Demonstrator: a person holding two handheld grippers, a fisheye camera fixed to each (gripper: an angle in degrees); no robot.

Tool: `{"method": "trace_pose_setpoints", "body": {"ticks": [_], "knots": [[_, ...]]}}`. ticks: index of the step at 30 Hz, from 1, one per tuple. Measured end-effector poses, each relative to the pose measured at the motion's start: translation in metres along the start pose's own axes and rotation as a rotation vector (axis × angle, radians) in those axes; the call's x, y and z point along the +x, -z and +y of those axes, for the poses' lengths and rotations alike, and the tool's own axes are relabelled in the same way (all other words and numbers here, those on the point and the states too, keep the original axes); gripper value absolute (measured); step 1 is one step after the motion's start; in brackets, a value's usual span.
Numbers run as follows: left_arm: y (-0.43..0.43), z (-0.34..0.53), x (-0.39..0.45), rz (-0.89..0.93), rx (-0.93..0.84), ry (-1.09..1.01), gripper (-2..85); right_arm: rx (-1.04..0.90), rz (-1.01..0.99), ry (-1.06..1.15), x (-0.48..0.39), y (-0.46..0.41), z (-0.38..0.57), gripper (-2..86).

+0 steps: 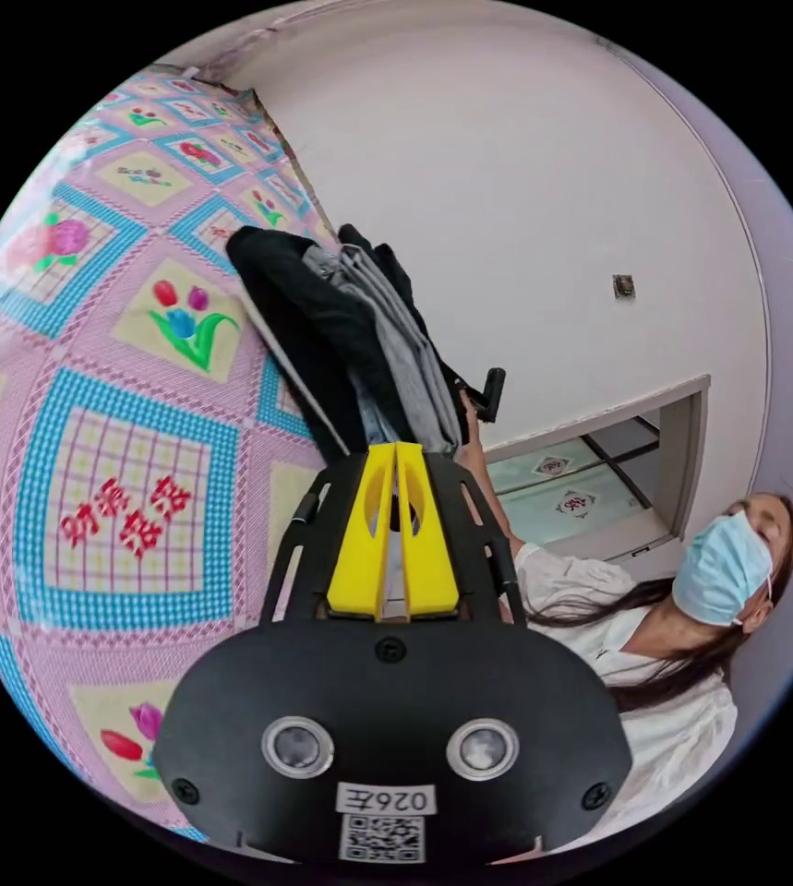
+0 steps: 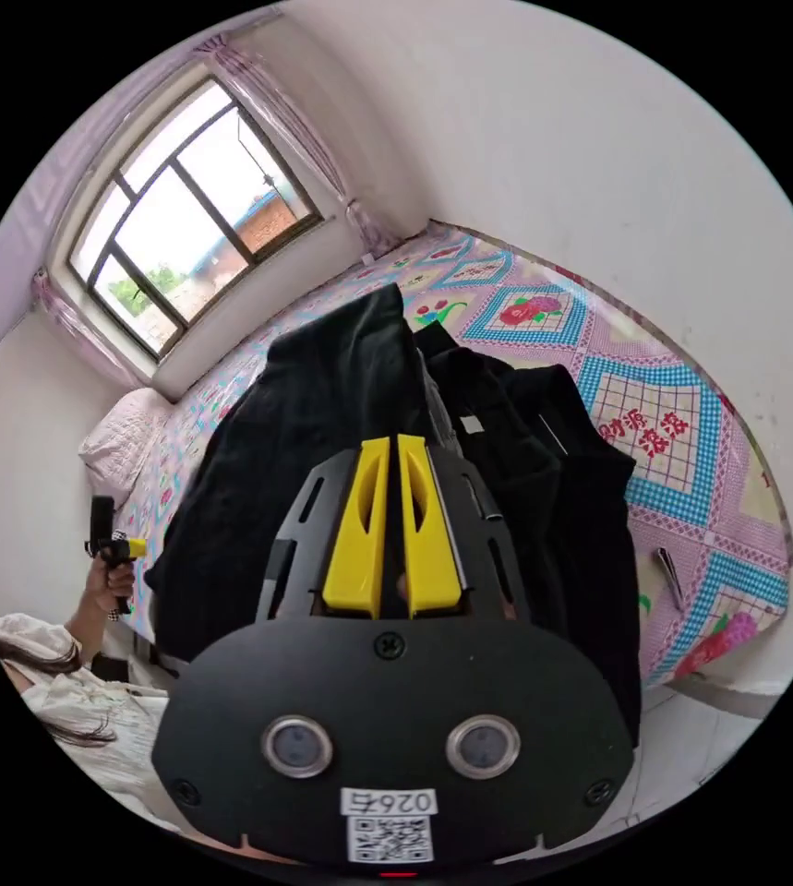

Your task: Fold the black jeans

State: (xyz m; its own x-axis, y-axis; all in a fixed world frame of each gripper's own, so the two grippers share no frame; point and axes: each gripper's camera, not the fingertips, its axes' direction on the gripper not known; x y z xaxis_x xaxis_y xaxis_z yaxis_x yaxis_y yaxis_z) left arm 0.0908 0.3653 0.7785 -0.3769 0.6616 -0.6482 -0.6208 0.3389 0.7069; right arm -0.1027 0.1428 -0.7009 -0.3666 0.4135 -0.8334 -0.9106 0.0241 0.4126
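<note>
While both my hand-held grippers pinch the black jeans [image 2: 350,406], the cloth hangs lifted over the bed [image 2: 691,443].

My left hand-held gripper [image 1: 394,461] has its yellow jaws closed on the denim at frame centre; my right hand-held gripper [image 2: 394,461] likewise. My raised hand [image 2: 112,581] shows at lower left of the right gripper view.

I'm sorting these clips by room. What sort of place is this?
Most likely a bedroom: a bed under a floral patchwork sheet, a pillow at its far end, and a curtained window beside it.
</note>
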Motion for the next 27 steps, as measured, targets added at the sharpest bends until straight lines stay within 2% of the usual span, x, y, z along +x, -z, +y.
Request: {"method": "trace_pose_setpoints", "body": {"ticks": [3, 5, 7, 9, 11, 13, 16, 19, 23, 27], "knots": [[0.046, 0.053, -0.012, -0.061, 0.092, 0.093, -1.0, 0.076, -0.143, -0.147, 0.048, 0.017, -0.005, -0.8], [0.075, 0.088, -0.02, -0.061, 0.17, 0.168, -1.0, 0.204, -0.288, -0.324, 0.096, 0.04, 0.003, -0.9], [0.116, 0.136, -0.026, -0.076, 0.3, 0.271, -1.0, 0.344, -0.316, -0.428, 0.117, 0.065, 0.021, -1.0], [0.148, 0.169, -0.023, -0.114, 0.401, 0.323, -1.0, 0.505, -0.29, -0.432, 0.111, 0.093, 0.04, -1.0], [0.18, 0.2, -0.012, -0.185, 0.487, 0.35, -1.0, 0.645, -0.244, -0.331, 0.071, 0.12, 0.06, -1.0], [0.219, 0.237, 0.007, -0.285, 0.573, 0.374, -1.0, 0.668, -0.198, -0.213, 0.024, 0.123, 0.071, -1.0], [0.263, 0.284, 0.027, -0.345, 0.676, 0.391, -1.0, 0.553, -0.192, -0.021, -0.063, 0.095, 0.082, -1.0], [0.301, 0.337, 0.047, -0.368, 0.78, 0.421, -1.0, 0.357, -0.287, 0.107, -0.143, 0.033, 0.098, -1.0], [0.343, 0.403, 0.065, -0.421, 0.875, 0.475, -1.0, 0.051, -0.568, 0.144, -0.227, -0.066, 0.138, -0.9], [0.383, 0.477, 0.082, -0.471, 1.026, 0.577, -1.0, -0.161, -0.775, 0.096, -0.265, -0.132, 0.181, -0.9]]}}
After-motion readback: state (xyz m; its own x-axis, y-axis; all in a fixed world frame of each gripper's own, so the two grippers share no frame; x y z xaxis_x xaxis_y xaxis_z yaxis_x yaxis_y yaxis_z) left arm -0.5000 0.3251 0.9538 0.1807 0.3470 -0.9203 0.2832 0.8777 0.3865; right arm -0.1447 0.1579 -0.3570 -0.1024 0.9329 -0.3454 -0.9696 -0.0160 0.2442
